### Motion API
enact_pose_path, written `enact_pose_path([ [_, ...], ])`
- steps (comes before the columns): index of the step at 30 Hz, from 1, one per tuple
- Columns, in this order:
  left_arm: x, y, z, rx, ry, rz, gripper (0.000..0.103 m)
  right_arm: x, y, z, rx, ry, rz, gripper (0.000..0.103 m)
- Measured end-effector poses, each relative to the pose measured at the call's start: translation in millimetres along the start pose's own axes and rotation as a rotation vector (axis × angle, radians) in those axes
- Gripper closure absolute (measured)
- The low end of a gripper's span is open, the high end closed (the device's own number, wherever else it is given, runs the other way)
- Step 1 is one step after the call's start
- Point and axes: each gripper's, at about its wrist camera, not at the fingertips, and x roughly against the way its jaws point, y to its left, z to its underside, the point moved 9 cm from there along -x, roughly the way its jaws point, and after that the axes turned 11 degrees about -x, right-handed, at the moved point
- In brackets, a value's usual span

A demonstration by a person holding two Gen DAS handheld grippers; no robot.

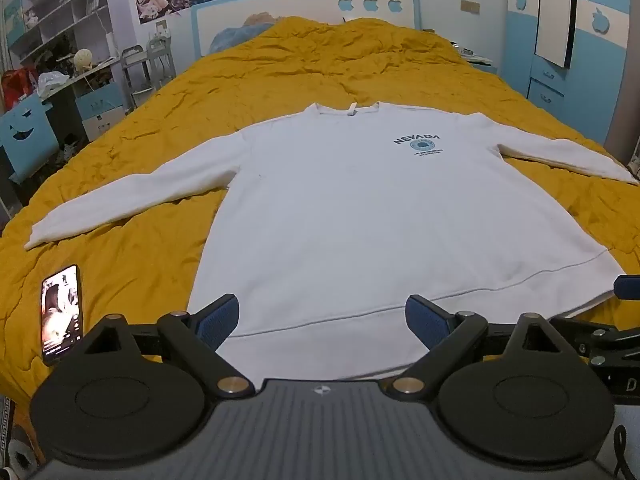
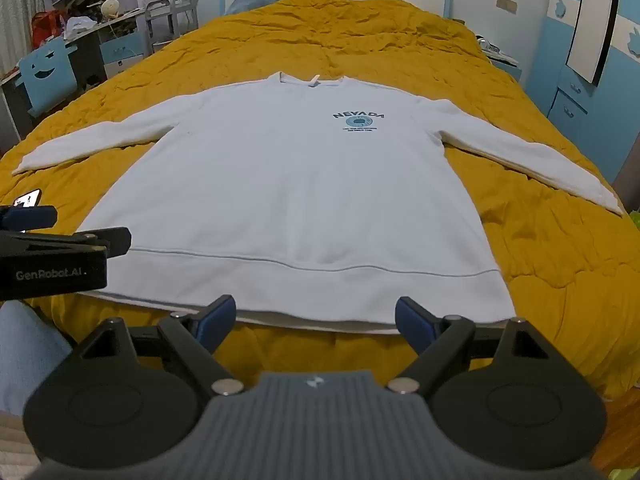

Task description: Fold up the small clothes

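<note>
One white sweatshirt [image 1: 360, 216], spread flat face-up with sleeves out near the bed's [image 1: 280, 68] foot edge for folding; left gripper [image 1: 322, 322] and right gripper [image 2: 314, 320] fingers wide open, empty.

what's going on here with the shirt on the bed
A person holds two handheld grippers over a white long-sleeved sweatshirt spread flat, sleeves out, on a mustard-yellow bedspread. The left gripper and right gripper both hover open near the hem, holding nothing. No fold is made yet. A lit black smartphone lies beside it.
</note>
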Motion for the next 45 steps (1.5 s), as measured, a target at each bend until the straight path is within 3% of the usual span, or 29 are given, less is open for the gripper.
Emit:
enact_pose_path([
  [12, -4, 7, 11, 0.007, 0.008, 0.012, 0.000, 0, 2, 0, 0.001, -0.004, -0.001, 0.020],
  [20, 0, -2, 0, -0.016, -0.004, 0.003, 0.000, -1, 8, -2, 0.003, -0.012, 0.001, 0.020],
  [45, 18, -4, -25, -0.050, -0.106, 0.003, 0.000, 22, 5, -11, 0.022, -0.080, 0.018, 0.020],
])
